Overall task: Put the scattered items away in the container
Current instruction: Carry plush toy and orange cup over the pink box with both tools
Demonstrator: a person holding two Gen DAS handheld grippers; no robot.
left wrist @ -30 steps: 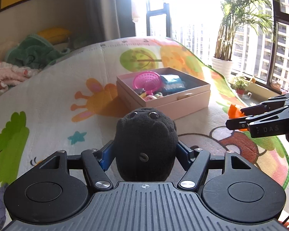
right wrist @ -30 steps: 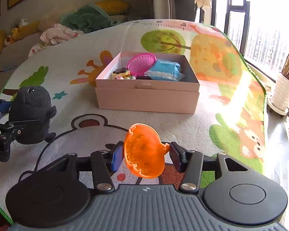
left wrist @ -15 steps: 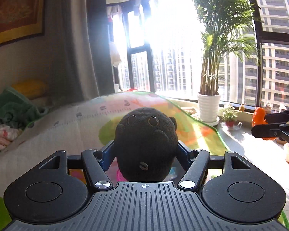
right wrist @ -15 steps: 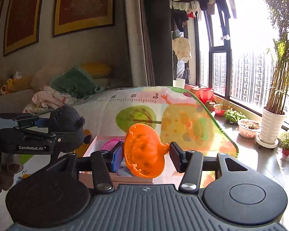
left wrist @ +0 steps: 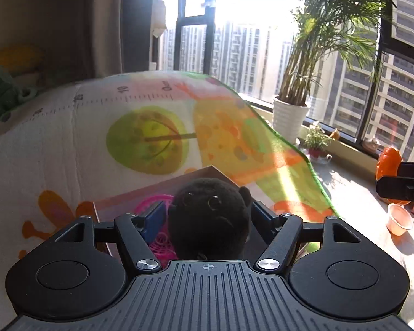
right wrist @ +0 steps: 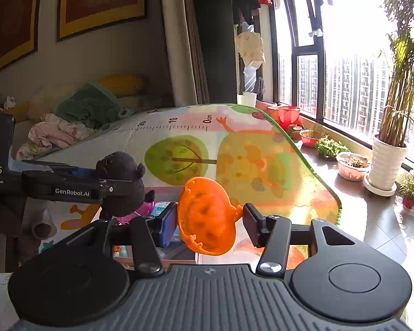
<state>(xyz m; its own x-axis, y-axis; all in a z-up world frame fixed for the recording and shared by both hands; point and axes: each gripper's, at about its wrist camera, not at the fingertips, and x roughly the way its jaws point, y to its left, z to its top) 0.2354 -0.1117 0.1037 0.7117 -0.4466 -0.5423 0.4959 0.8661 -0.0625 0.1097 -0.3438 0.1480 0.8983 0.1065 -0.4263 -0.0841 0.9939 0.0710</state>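
the left gripper (left wrist: 208, 215) is over the pink box (left wrist: 151, 195), with the black plush toy (left wrist: 209, 218) between its fingers. its jaws have just been opening: a gap shows between the blue left pad and the toy, and the right pad stands just beside the toy's ear, so the pads look clear of it, though whether the toy rests on anything below cannot be told. under the toy, inside the box, lies a pink mesh basket (left wrist: 158, 237). the box sits on a play mat (left wrist: 69, 143) printed with trees and a ruler strip

the right gripper (right wrist: 209, 218) is partly open and clamped on an orange toy bowl (right wrist: 207, 216), the pads pressing its two side tabs, the bowl tilted so its hollow faces the camera. it hangs above the near right edge of the box, beside the left gripper. in the right wrist view the toy hangs over the box, where a blue packet (right wrist: 161, 207) lies. a potted palm (right wrist: 386, 162) stands by the window
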